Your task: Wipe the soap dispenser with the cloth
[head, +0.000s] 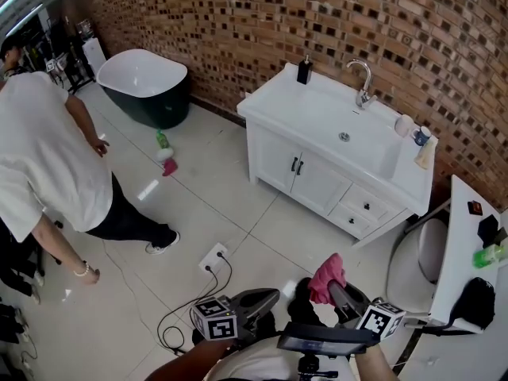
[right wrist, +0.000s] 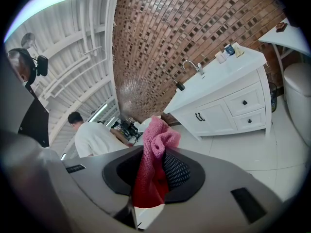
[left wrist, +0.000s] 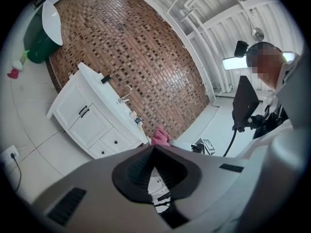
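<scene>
The black soap dispenser stands at the back left corner of the white vanity, left of the faucet. It also shows as a small dark bottle in the right gripper view and as the same bottle in the left gripper view. My right gripper is shut on a pink cloth, which sticks up above the jaws; the cloth is far from the vanity. Beside it, my left gripper is shut with nothing in it.
A person in a white shirt stands at the left. A dark bathtub is behind, with a bottle on the floor. A floor socket with cable lies ahead. A toilet and white shelf are at the right.
</scene>
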Motion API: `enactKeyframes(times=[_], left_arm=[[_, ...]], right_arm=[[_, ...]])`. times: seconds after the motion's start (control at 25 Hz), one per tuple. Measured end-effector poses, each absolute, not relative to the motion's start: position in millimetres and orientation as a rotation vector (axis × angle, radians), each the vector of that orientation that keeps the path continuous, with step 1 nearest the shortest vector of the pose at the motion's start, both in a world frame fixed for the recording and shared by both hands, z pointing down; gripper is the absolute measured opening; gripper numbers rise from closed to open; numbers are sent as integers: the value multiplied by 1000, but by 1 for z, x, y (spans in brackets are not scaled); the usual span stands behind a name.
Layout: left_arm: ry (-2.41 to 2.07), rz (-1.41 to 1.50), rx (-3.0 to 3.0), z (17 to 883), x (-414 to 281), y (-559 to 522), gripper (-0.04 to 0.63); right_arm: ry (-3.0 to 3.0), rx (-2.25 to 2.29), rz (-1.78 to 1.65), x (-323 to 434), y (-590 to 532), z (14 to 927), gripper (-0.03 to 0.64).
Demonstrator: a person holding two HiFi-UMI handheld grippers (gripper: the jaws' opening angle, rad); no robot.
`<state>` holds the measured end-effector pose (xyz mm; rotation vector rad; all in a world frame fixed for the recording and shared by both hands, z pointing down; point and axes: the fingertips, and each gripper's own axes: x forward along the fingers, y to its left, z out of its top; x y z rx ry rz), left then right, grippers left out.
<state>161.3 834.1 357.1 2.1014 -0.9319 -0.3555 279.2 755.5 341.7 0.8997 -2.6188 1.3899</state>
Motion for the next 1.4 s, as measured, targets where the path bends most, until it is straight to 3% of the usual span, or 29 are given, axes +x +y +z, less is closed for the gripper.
enactKeyframes(times=[0.44,0.72,1.08,1.4], left_arm=[[-1089,-314,2060,351,161,752,5],[-1092,-304,2010,379,199,665,5],[-1149,-270,2048,347,241,555,6],[-1229,-236,2023,344,224,530,6]], right_arm=[[-2680,778,1380,277,644,341,107],[-2610,817,1429,318,559,385,107],[-2622,772,1479,354,458,378,107],[-2597,745,1536,342,429,391,107]])
